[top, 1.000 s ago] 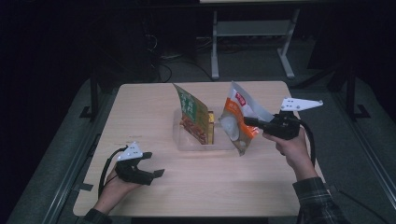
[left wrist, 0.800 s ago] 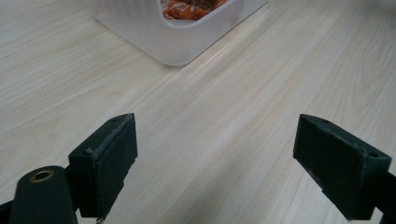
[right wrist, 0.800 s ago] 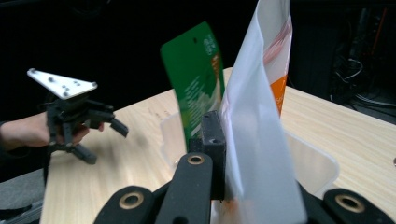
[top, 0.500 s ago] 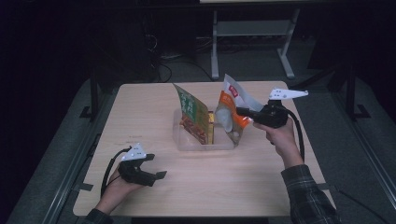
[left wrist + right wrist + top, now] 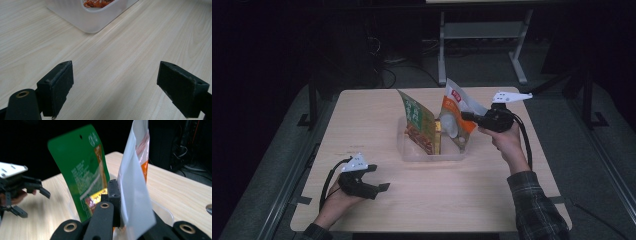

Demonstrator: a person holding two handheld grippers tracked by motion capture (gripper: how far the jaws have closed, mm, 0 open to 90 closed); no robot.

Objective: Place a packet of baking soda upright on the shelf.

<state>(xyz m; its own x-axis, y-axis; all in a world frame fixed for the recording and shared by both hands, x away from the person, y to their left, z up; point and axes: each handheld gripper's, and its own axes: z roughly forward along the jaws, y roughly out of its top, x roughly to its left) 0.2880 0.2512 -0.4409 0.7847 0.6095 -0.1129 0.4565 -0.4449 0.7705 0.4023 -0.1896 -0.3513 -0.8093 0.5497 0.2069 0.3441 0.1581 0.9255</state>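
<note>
Right tongs (image 5: 466, 117): clamped on the orange-and-white pouch (image 5: 455, 119), jaws pressed tight against its white back side in the right gripper view; pouch held upright over the right end of the clear tub (image 5: 432, 154), lower edge inside or just above it, hard to tell which. Green pouch (image 5: 418, 125): standing tilted in the tub, just beside the held one, a yellow packet (image 5: 96, 196) wedged between them. Left tongs (image 5: 379, 181): wide open, nothing between the pads, low over the bare counter (image 5: 462, 195) near its front left corner, well apart from the tub. Tub cut off at the top of the left gripper view (image 5: 92, 17); print on both pouches too small to read.
</note>
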